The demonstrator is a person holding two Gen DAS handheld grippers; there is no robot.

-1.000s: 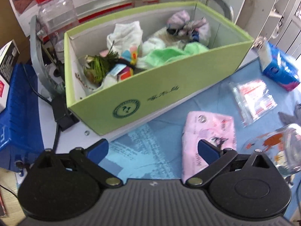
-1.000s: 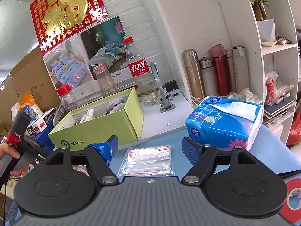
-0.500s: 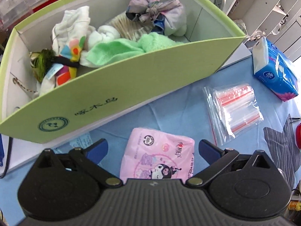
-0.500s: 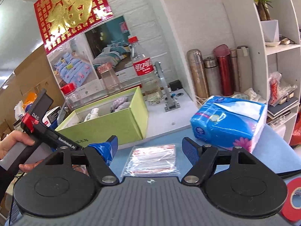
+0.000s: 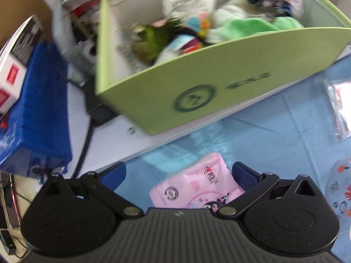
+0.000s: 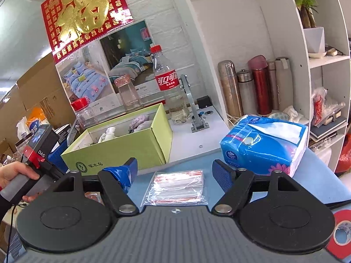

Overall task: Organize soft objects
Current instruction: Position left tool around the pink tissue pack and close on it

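A pink tissue pack (image 5: pixel 195 186) with cartoon print lies on the blue table cloth (image 5: pixel 269 138). My left gripper (image 5: pixel 178 174) is open just above it, the pack lying between the fingers, nearer the right one. Behind it stands a green box (image 5: pixel 219 87) filled with soft items: green cloth (image 5: pixel 252 26), white cloth (image 5: pixel 188 0), a green plush (image 5: pixel 151 37). The box also shows in the right wrist view (image 6: pixel 122 144). My right gripper (image 6: pixel 175 171) is open and empty above a packet of clear zip bags (image 6: pixel 177 186).
A blue tissue pack (image 6: pixel 265 144) sits right of the zip bags. A cola bottle (image 6: pixel 167 87), jars and thermoses (image 6: pixel 258 85) stand behind. A blue box (image 5: pixel 33 114) and cable (image 5: pixel 84 144) lie left of the green box. A red tape roll (image 6: pixel 341 234) is at far right.
The left gripper swung left and tilted, so the box shifted right in view and the pink pack now lies nearer the right finger. The view is blurred. The right gripper barely moved.
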